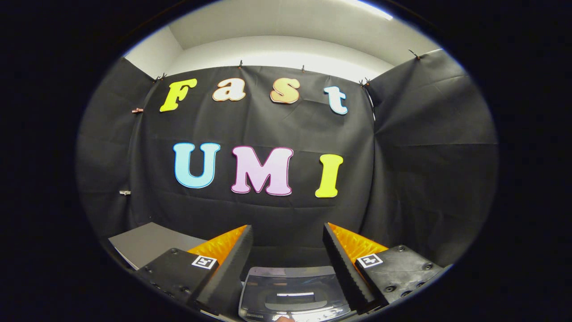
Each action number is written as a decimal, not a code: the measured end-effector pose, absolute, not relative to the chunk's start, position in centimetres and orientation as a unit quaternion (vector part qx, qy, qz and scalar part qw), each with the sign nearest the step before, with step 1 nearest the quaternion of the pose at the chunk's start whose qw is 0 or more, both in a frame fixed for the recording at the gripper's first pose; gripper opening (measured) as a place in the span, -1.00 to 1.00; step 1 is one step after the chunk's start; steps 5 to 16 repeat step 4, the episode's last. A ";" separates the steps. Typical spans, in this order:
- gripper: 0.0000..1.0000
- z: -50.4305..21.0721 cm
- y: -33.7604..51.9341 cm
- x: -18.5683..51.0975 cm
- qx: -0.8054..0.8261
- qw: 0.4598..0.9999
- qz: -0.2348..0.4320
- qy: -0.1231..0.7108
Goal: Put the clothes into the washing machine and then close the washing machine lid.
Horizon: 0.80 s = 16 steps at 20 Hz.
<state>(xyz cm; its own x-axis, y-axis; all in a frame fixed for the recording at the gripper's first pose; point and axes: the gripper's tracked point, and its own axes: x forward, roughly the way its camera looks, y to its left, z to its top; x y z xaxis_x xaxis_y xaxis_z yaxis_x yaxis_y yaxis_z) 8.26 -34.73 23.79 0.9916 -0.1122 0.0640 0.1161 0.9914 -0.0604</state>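
My gripper [288, 243] is held up high and stands open, with nothing between its two fingers. The left finger [230, 268] and right finger [344, 268] have black ribbed pads and orange sides. Below and between the fingers lies the washing machine [292, 290], seen from above, with its glossy dark lid flat and reflecting a strip of light. A small pale-orange bit shows at the machine's near edge; I cannot tell what it is.
A grey flat surface [143, 243] lies left of the left finger. Black cloth walls enclose the booth ahead and on both sides, with white wall and ceiling above.
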 end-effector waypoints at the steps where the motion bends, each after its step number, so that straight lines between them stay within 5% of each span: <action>1: 0.96 23.7 -34.9 8.3 -0.034 0.997 -0.058 -0.029; 16: 0.96 23.3 -34.8 8.2 -0.034 0.997 -0.060 -0.023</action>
